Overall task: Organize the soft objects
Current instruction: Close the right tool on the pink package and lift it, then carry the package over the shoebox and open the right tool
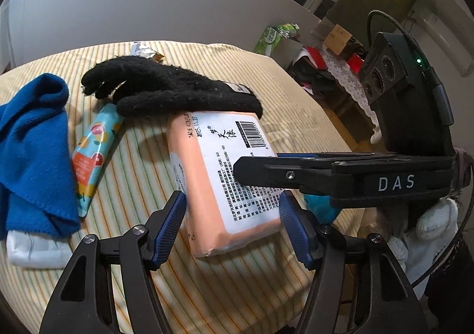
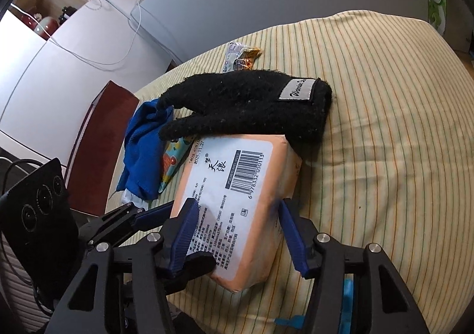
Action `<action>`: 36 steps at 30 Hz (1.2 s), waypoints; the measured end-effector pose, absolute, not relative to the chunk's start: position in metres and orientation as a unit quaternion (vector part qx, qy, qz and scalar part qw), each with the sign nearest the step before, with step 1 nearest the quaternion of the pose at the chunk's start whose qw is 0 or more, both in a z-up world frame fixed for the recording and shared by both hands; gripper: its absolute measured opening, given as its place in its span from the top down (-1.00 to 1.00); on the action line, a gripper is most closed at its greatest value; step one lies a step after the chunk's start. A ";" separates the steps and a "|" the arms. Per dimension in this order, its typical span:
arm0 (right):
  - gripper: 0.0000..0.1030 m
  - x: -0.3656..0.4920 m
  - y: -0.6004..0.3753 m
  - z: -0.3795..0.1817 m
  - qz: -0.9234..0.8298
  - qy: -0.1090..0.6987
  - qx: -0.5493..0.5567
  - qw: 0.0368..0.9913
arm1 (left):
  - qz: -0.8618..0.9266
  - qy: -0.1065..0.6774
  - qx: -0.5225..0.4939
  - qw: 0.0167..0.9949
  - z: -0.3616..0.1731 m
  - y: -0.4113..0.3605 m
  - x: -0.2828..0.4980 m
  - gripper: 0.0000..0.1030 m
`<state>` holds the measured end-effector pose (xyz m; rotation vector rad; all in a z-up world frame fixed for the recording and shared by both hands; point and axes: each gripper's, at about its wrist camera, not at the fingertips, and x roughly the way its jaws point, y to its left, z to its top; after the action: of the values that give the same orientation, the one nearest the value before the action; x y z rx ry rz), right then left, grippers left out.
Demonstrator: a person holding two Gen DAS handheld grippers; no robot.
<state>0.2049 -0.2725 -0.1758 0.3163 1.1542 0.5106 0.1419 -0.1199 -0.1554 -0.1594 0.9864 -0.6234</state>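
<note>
An orange tissue pack (image 1: 219,186) with a white label lies on the striped tablecloth (image 1: 237,289). A black knit glove (image 1: 166,88) lies across its far end. My left gripper (image 1: 232,227) is open, its blue pads on either side of the pack's near end. My right gripper (image 2: 237,239) is also open around the same pack (image 2: 237,200), and its body crosses the left wrist view (image 1: 340,177) from the right. The glove (image 2: 251,103) shows a white tag. A blue cloth (image 1: 32,150) and a patterned pouch (image 1: 91,153) lie to the left.
A white packet (image 1: 32,251) peeks from under the blue cloth. A small snack wrapper (image 2: 241,57) lies at the table's far side. A brown chair (image 2: 100,144) stands at the table's left edge. Boxes and clutter (image 1: 326,49) sit beyond the right edge.
</note>
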 end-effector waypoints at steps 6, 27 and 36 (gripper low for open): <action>-0.02 0.187 -0.271 -0.171 0.238 0.535 0.147 0.797 | -0.299 0.462 -0.081 0.831 -0.152 -0.119 0.128 -0.24; -0.02 0.165 -0.150 -0.086 0.332 0.470 0.092 0.813 | -0.196 0.352 -0.095 0.910 -0.067 -0.008 0.088 -0.24; -0.02 0.194 -0.045 -0.043 0.401 0.439 0.056 0.802 | -0.122 0.309 -0.109 0.937 -0.032 0.082 0.095 -0.24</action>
<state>0.1938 -0.0447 -0.0433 0.1195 0.9402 0.8585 0.0950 0.0817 -0.0318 -0.2232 0.6318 -0.2492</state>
